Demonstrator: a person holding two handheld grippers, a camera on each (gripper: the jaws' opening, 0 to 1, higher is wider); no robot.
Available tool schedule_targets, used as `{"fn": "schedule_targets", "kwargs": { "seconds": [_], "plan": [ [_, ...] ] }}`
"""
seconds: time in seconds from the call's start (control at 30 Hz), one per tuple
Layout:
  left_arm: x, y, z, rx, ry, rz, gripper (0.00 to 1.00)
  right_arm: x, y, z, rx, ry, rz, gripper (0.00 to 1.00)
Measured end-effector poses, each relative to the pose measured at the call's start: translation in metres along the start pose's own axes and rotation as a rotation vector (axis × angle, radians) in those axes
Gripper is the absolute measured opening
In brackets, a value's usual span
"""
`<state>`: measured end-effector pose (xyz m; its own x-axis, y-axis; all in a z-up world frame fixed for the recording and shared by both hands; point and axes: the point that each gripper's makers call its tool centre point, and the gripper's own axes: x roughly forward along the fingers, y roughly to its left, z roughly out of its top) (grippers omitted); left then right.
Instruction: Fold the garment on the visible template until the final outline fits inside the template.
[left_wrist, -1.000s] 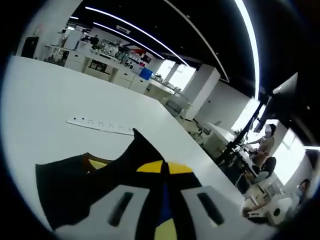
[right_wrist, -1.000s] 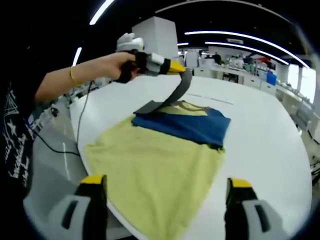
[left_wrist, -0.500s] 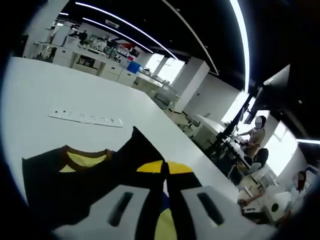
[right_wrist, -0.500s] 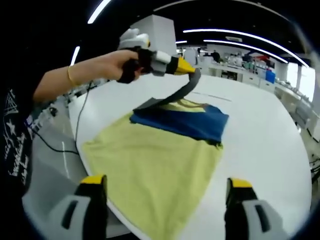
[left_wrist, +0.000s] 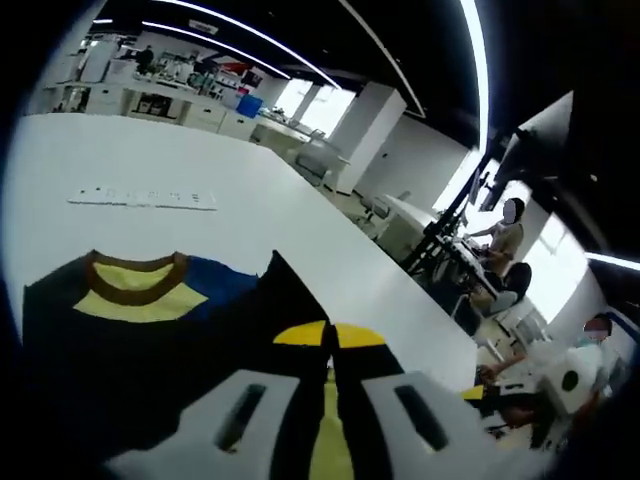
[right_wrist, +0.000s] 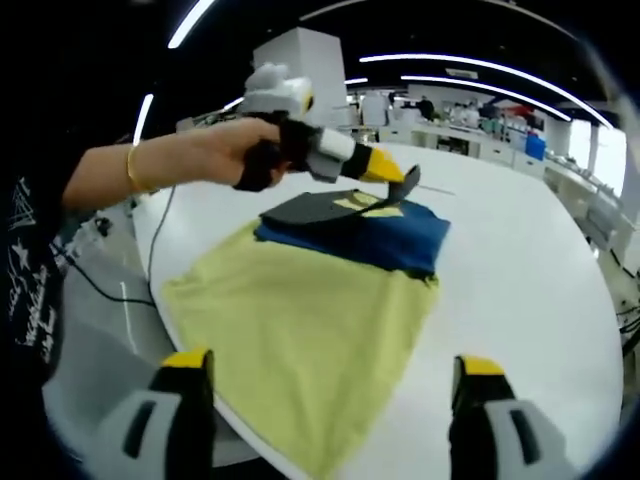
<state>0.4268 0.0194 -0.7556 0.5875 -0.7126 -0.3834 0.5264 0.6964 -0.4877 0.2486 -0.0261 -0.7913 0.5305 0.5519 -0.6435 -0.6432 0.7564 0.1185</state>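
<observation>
A yellow garment (right_wrist: 300, 330) with a blue upper part (right_wrist: 400, 235) lies spread on the white table (right_wrist: 520, 250). My left gripper (right_wrist: 403, 186), held by a hand, is shut on the dark sleeve (right_wrist: 315, 208) and holds it low over the blue part. In the left gripper view the left gripper (left_wrist: 328, 335) pinches that dark sleeve (left_wrist: 270, 300), with the yellow and brown neckline (left_wrist: 135, 285) to the left beyond it. My right gripper (right_wrist: 332, 368) hangs open above the yellow hem, holding nothing.
A white power strip (left_wrist: 140, 196) lies on the table beyond the neckline. A person's arm (right_wrist: 170, 160) reaches in from the left. A cable (right_wrist: 100, 290) hangs past the table's left edge. People sit at desks (left_wrist: 505, 240) in the background.
The left gripper has carried the dark sleeve rightwards and down over the blue part, so the sleeve now lies nearly flat. The right gripper has stayed open in place.
</observation>
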Motion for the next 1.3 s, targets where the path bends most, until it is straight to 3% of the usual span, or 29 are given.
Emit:
{"fn": "schedule_targets", "kwargs": {
  "seconds": [0.23, 0.67, 0.87, 1.13, 1.3],
  "plan": [
    [0.007, 0.004, -0.033, -0.015, 0.096, -0.016, 0.00, 0.000, -0.002, -0.001, 0.004, 0.000, -0.001, 1.00],
    [0.015, 0.006, -0.061, 0.011, 0.188, -0.008, 0.01, 0.000, -0.003, 0.000, 0.002, -0.001, 0.004, 1.00],
    [0.004, 0.005, -0.065, 0.097, 0.190, -0.002, 0.36, -0.001, -0.003, -0.001, -0.006, 0.006, 0.011, 1.00],
    [-0.019, 0.021, -0.048, 0.166, 0.141, 0.000, 0.82, -0.002, 0.000, 0.002, -0.031, 0.024, 0.088, 1.00],
    [-0.043, 0.030, -0.043, 0.198, 0.130, -0.011, 0.93, -0.003, 0.003, 0.004, -0.064, 0.043, 0.129, 1.00]
  ]
}}
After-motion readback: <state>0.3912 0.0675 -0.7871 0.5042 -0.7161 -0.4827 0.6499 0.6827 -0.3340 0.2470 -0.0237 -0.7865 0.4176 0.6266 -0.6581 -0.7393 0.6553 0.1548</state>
